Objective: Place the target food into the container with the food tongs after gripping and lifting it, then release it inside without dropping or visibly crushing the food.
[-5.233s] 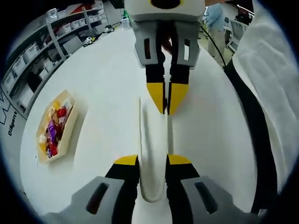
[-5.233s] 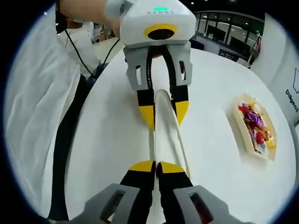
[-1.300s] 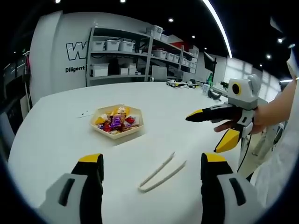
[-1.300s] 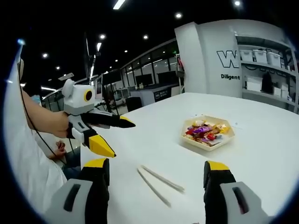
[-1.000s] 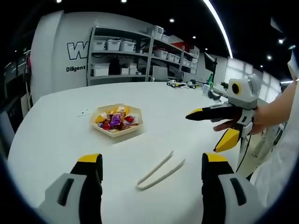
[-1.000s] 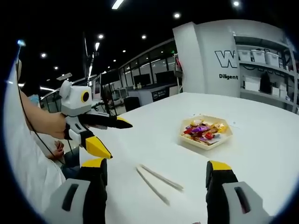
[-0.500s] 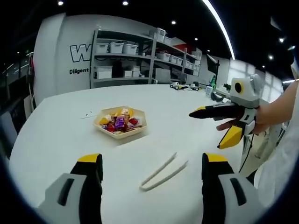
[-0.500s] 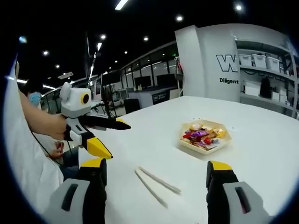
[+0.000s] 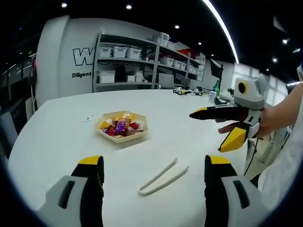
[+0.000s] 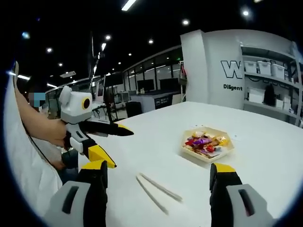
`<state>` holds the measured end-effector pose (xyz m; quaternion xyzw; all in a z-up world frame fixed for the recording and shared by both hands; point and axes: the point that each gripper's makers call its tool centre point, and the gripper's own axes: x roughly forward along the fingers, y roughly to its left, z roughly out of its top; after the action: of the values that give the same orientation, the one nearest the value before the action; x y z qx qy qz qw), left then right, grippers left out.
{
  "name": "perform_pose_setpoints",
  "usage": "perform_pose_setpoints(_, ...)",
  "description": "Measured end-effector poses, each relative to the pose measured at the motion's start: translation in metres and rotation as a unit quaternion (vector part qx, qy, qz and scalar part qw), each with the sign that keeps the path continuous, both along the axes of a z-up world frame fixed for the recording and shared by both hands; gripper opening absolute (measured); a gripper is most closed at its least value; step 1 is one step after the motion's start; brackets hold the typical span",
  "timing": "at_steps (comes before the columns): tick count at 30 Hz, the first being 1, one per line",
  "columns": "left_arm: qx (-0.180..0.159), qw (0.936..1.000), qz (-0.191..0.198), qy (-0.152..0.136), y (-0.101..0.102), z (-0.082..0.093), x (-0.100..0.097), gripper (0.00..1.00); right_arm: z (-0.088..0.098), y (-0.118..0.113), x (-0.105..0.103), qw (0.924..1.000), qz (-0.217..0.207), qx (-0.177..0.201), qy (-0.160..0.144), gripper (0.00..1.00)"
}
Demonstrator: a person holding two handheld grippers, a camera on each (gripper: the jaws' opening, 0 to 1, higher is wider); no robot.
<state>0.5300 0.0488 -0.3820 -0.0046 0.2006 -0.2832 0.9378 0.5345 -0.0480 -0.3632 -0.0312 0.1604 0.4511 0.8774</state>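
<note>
1. Two grippers are held above a round white table [image 9: 57, 137], and both have their jaws spread wide with nothing between them.
2. In the left gripper view, the left gripper [image 9: 150, 165] frames the food tongs [image 9: 163, 176], which lie flat on the table just past its yellow-tipped jaws, touched by neither.
3. In the same view the right gripper [image 9: 220, 128] enters from the right, held in a person's hand [image 9: 251, 126]; its black and yellow jaws are parted and point left over the table, clear of the tongs.
4. The hexagonal container [image 9: 121, 127] sits farther out on the table, left of and beyond the tongs and well apart from them.
5. It holds a heap of wrapped sweets [image 9: 119, 125] in red, purple and yellow; single pieces are too small to tell apart, though they look like candy wrappers.
6. In the right gripper view, the right gripper [image 10: 158, 174] also has the tongs [image 10: 157, 190] lying between its spread jaws on the table, with the container [image 10: 207, 146] farther off to the right.
7. There the left gripper [image 10: 117, 143] comes in from the left, jaws open, held by a hand [image 10: 57, 132] with a white sleeve [image 10: 23, 170] below it.
8. Shelving with white bins [image 9: 132, 64] stands against the far wall.
</note>
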Motion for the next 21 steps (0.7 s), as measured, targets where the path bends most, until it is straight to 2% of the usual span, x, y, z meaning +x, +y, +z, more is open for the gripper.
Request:
perform_pose_setpoints(5, 0.002, 1.0000, 0.003, -0.009, 0.002, 0.008, 0.000, 0.83, -0.001, 0.000, -0.001, 1.0000, -0.002, -0.001, -0.006, 0.88)
perform_pose_setpoints(16, -0.001, 0.9998, 0.018, -0.012, 0.006, 0.010, 0.002, 0.83, -0.006, -0.007, 0.000, 0.9999, -0.010, -0.005, -0.003, 0.87)
perform_pose_setpoints(21, -0.001, 0.9996, 0.023, -0.014, 0.010, 0.014, 0.002, 0.83, -0.002, -0.005, 0.003, 0.9999, -0.013, 0.000, -0.005, 0.87)
